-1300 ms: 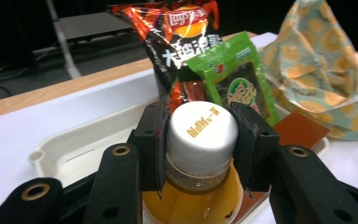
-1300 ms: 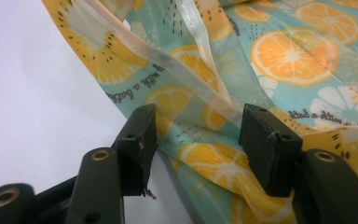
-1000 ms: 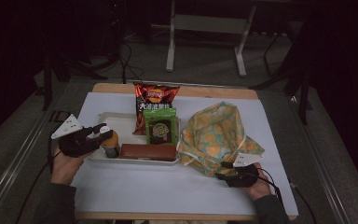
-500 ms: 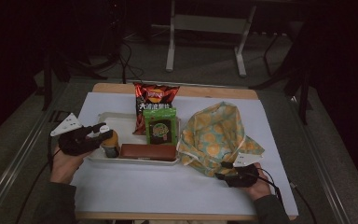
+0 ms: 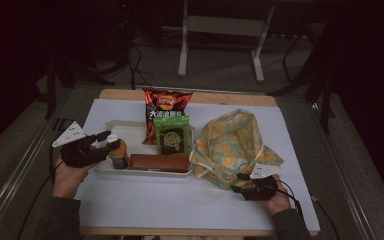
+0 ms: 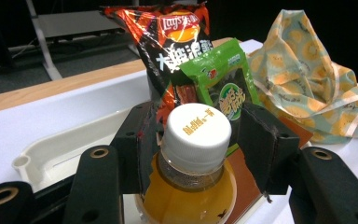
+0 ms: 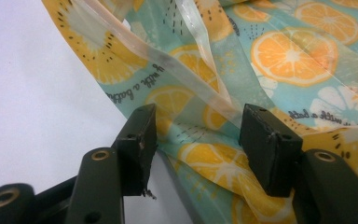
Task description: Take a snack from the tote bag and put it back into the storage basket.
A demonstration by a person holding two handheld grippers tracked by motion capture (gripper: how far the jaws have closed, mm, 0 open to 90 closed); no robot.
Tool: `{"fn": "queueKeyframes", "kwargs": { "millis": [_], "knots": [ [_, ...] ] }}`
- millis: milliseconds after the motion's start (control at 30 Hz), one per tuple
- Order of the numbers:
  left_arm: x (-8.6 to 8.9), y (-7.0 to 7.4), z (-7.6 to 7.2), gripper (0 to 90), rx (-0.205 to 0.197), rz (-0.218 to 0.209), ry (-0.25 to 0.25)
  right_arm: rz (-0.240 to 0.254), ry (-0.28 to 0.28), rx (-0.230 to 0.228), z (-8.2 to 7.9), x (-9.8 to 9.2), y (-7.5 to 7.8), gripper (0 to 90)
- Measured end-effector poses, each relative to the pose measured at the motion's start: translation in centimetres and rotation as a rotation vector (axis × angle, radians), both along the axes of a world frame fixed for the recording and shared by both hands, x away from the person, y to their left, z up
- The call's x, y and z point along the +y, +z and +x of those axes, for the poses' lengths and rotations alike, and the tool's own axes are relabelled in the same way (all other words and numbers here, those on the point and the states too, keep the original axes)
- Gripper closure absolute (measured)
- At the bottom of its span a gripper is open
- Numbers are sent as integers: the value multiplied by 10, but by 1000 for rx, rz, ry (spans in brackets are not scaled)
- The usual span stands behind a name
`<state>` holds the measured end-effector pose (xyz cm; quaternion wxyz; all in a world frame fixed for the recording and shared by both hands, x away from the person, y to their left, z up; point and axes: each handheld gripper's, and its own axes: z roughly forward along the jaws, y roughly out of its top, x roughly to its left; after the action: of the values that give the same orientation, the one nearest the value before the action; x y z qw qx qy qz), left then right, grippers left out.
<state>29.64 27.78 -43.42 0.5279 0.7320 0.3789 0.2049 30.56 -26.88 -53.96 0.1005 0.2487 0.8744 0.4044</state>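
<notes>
Stood at the left end of the white tray [image 5: 111,125] near the table's left edge: an orange drink bottle [image 6: 195,177], between the just-widened jaws of the left gripper [image 6: 200,140], pads clear of its cap. Gaped around the fruit-print bag's [image 7: 279,51] near edge: right gripper [image 7: 198,140].

I see the tray [image 5: 111,126] left of centre in the high view, on the table [image 5: 145,200]. In it, at its lower left, stands the bottle [image 5: 118,153], with my left gripper [image 5: 108,141] around it. To the bottle's right the flat bar [image 5: 158,162] lies along the tray's lower edge. Above the bar is the snack packet [image 5: 171,136], and the chip bag [image 5: 166,106] sits behind that, at upper centre. The patterned bag [image 5: 230,147] lies right of the tray, my right gripper [image 5: 240,189] at its lower edge
</notes>
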Motion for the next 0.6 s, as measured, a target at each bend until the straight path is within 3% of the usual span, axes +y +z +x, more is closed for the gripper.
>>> {"fn": "queueKeyframes", "kwargs": {
  "millis": [133, 167, 267, 600],
  "knots": [
    [5, 2, -4, 465, -12, -20, 5, 0, 1, 1, 0, 0, 0, 458],
    [8, 2, -5, 469, -21, -44, 1, 0, 1, 0, 0, 0, 0, 457],
    [11, 3, -7, 484, -26, -46, 12, 0, 0, 0, 0, 0, 0, 457],
    [29, -1, -19, 683, -50, -64, 20, 0, 0, 0, 0, 0, 0, 457]
  ]
}}
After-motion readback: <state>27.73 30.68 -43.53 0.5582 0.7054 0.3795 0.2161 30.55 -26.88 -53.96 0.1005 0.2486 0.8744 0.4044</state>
